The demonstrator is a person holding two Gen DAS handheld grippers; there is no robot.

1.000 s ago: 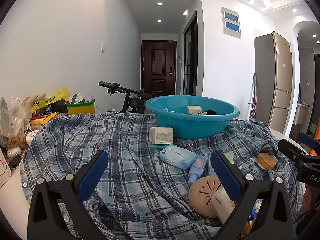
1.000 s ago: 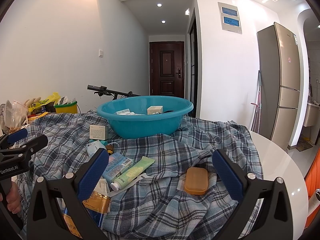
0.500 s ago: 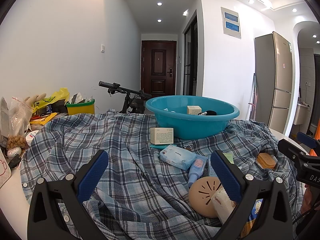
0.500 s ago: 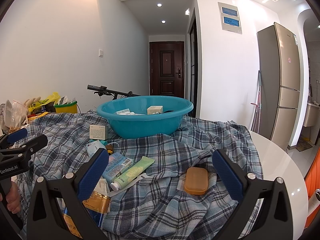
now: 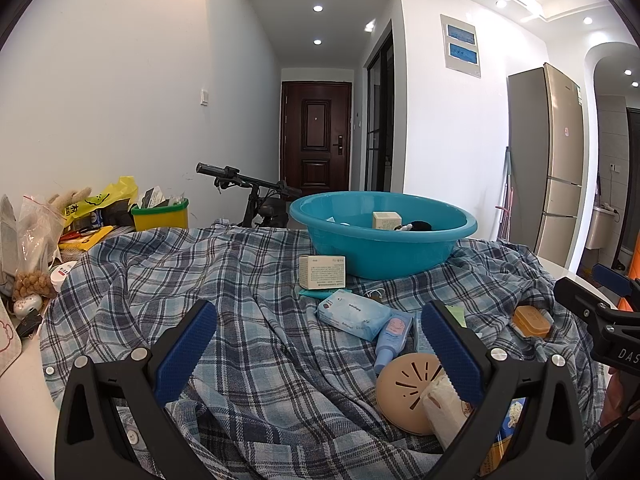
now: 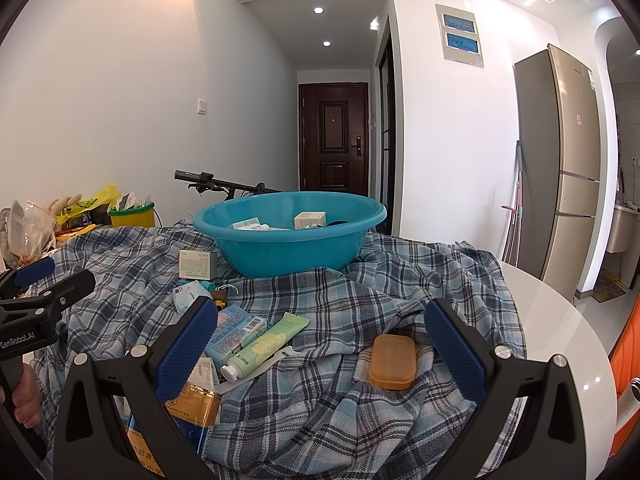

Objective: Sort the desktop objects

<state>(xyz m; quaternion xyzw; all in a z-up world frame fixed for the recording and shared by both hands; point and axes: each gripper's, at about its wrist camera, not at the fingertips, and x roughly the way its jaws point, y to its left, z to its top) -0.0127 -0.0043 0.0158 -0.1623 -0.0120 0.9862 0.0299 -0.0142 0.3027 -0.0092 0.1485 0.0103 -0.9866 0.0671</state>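
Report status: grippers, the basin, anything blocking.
Left gripper open, empty. Right gripper open, empty, orange soap case between its fingers' line. Blue basin upright, few boxes inside. Rumpled plaid cloth underneath; path clear.

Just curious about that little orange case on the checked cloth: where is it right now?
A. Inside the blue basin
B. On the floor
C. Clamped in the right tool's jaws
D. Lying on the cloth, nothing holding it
D: the orange case lies on the checked cloth, ahead of the open right gripper and untouched by its jaws.
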